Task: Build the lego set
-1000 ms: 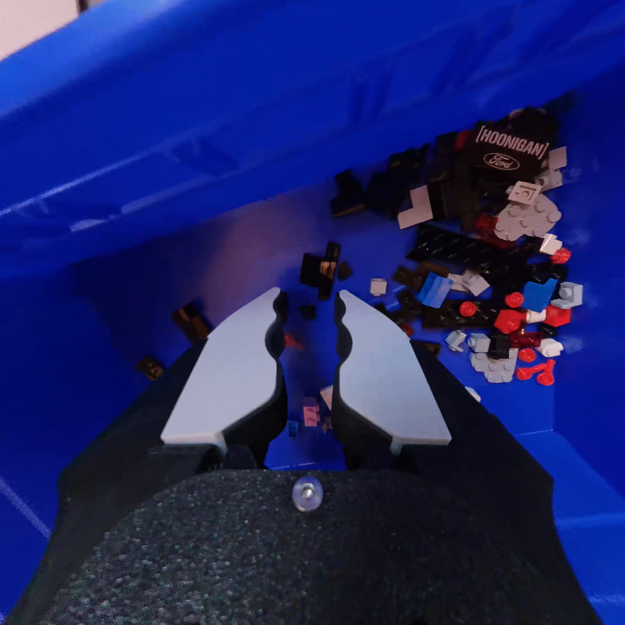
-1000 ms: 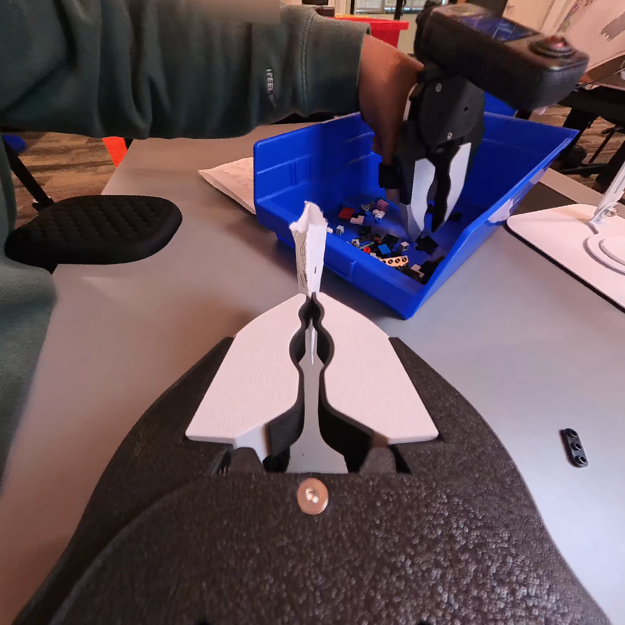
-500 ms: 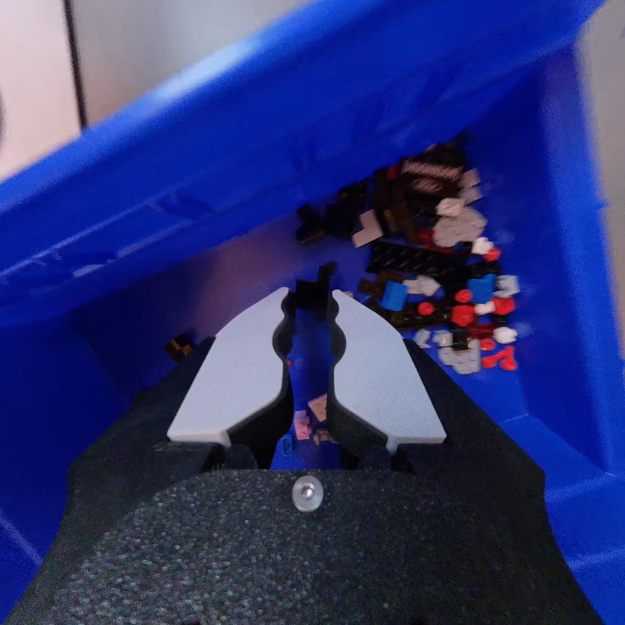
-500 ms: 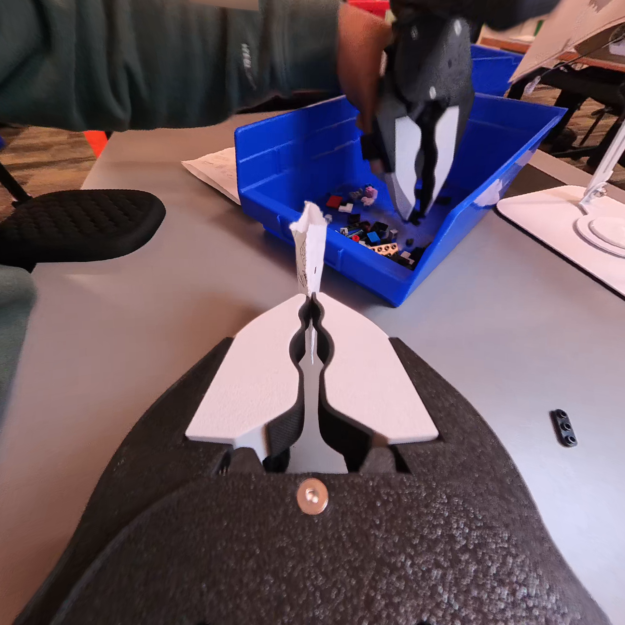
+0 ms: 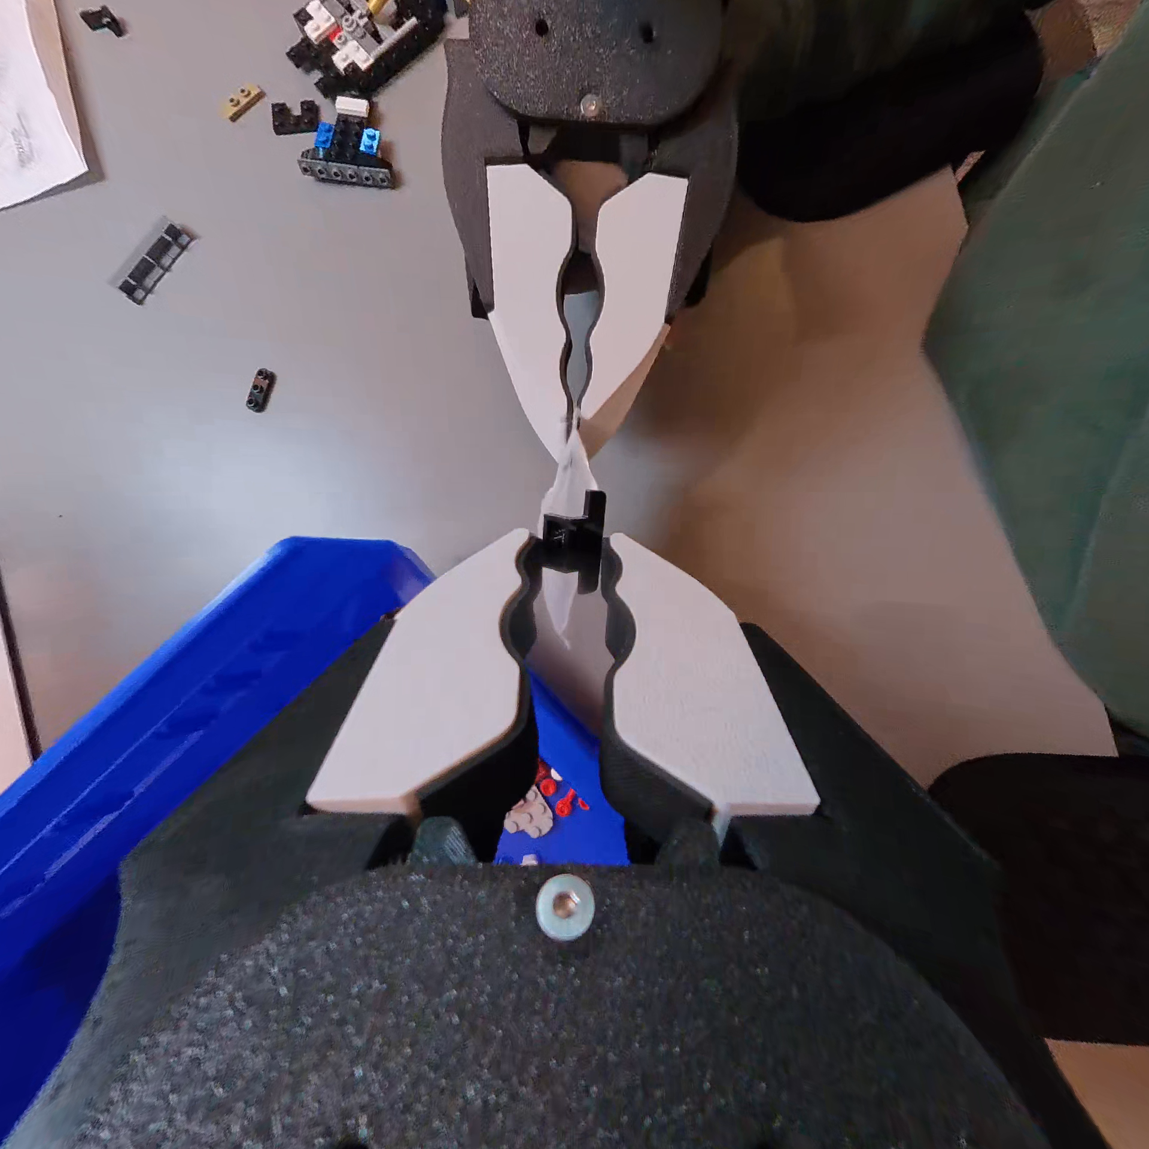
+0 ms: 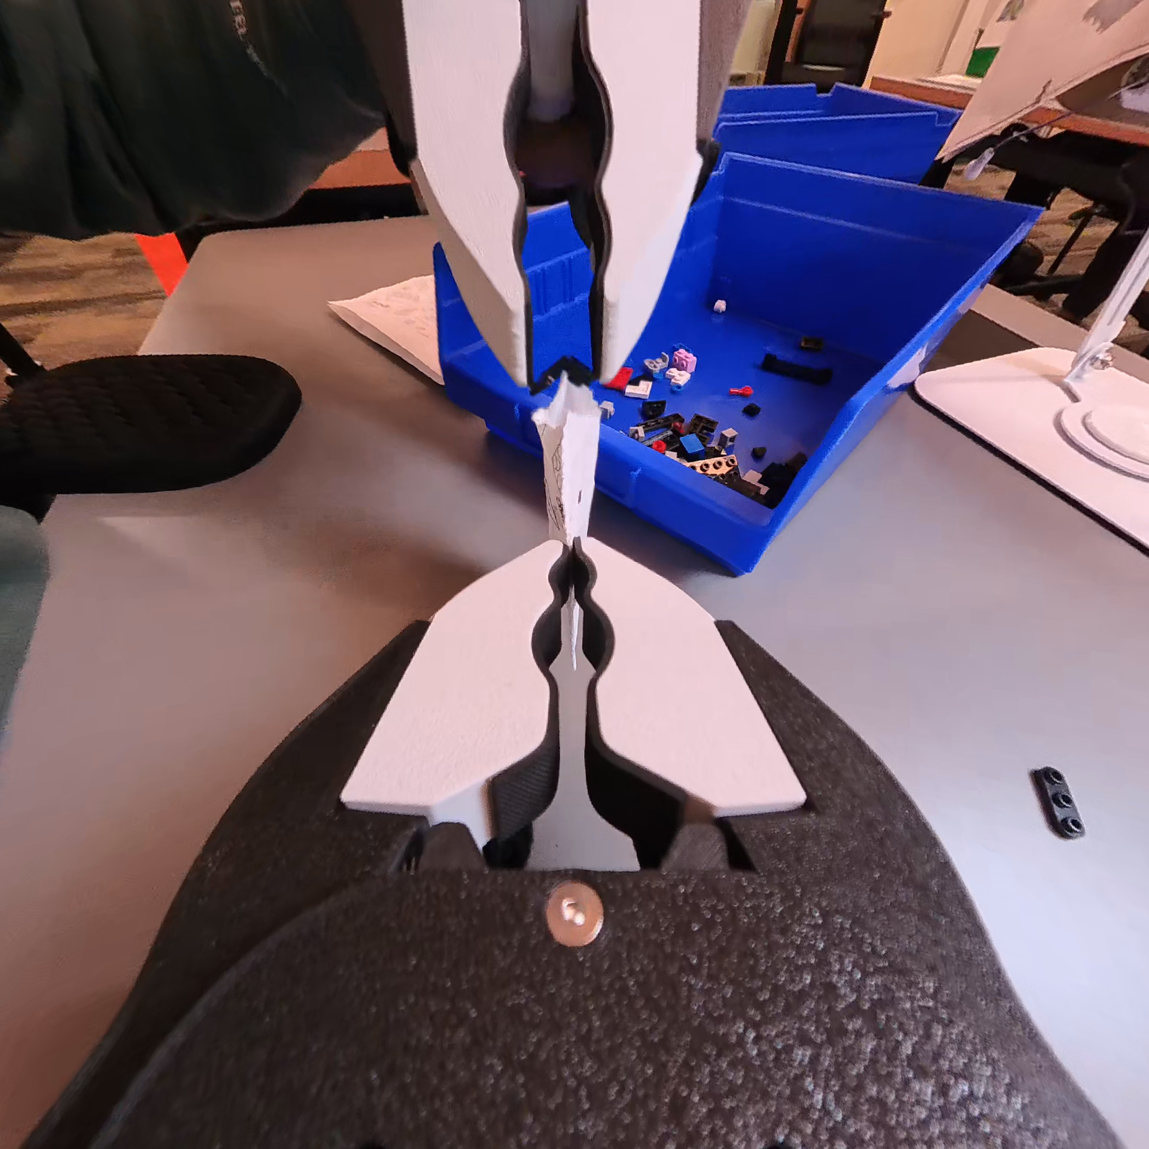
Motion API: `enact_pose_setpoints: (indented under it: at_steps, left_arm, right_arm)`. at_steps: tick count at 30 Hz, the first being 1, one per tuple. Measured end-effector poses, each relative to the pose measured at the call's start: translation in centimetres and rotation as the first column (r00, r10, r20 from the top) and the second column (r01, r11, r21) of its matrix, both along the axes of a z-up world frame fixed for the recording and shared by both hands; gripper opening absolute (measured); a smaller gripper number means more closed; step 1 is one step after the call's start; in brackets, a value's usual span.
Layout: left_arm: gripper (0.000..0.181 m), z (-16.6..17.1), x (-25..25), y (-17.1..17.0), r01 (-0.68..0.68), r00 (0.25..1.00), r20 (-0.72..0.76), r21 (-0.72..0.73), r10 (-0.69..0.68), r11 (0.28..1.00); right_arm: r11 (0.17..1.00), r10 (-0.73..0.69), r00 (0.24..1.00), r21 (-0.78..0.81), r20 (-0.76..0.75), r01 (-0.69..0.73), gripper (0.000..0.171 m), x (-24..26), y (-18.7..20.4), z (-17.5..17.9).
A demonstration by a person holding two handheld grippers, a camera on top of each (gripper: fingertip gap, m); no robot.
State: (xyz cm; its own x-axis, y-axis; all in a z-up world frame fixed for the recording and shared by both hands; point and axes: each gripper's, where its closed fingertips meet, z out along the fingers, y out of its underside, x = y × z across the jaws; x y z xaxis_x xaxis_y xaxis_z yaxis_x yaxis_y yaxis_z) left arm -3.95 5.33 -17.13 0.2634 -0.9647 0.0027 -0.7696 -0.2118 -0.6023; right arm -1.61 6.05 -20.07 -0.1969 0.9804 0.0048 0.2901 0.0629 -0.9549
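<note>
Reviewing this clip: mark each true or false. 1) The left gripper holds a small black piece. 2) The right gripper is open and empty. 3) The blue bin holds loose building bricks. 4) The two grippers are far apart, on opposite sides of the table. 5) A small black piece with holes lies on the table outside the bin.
1) True: the left gripper is shut on a black piece.
2) False: the right gripper is shut on a white paper scrap.
3) True: the blue bin holds bricks.
4) False: their tips nearly meet at the scrap.
5) True: black holed piece on the table.
</note>
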Motion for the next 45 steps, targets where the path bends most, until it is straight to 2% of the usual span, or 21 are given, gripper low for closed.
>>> enact_pose_setpoints:
  at_steps: [12, 21, 25, 27, 31, 35, 38, 45]
  left_arm:
    - [0.022, 0.3, 0.8, 0.7, -0.012, 0.999, -0.029, 0.121, 0.016, 0.993]
    - [0.024, 1.3, 1.4, -0.9, 0.016, 0.999, 0.03, 0.096, -0.019, 0.995]
    - [0.023, 1.7, -0.5, 0.4, -0.039, 0.999, -0.011, 0.148, 0.042, 0.988]
    - [0.017, 1.8, -2.6, 2.4, -0.138, 0.989, -0.03, 0.166, 0.145, 0.976]
    - [0.02, -2.1, -8.5, 6.5, -0.33, 0.924, -0.169, 0.103, 0.344, 0.938]
    - [0.023, -6.7, -12.5, 9.4, -0.417, 0.867, -0.279, 0.048, 0.412, 0.908]
    - [0.027, -8.5, -12.2, 10.2, -0.457, 0.873, -0.229, -0.076, 0.431, 0.886]
    - [0.024, -10.3, -12.2, 11.6, -0.489, 0.86, -0.228, -0.12, 0.456, 0.864]
  right_arm:
    - [0.999, 0.015, 0.999, -0.035, -0.033, -0.017, 0.0, 0.2, 0.0, 0.6]
    - [0.999, 0.005, 0.999, -0.044, -0.043, -0.007, 0.0, 0.2, 0.3, 0.7]
    - [0.999, 0.007, 0.999, -0.042, -0.042, -0.009, 0.0, 0.2, 0.2, 0.7]
    - [0.999, 0.012, 0.999, -0.041, -0.039, -0.014, 0.0, 0.2, 0.2, 0.7]
    - [0.999, 0.029, 0.999, -0.025, -0.023, -0.029, 0.0, 0.2, -0.2, 0.4]
    - [0.999, 0.033, 0.999, 0.004, -0.006, -0.033, 0.0, 0.2, -0.4, 0.1]
    - [0.999, 0.034, 0.999, 0.008, -0.001, -0.034, 0.0, 0.3, -0.3, 0.1]
    - [0.999, 0.034, 0.999, -0.008, -0.002, -0.034, 0.0, 0.4, 0.0, 0.1]
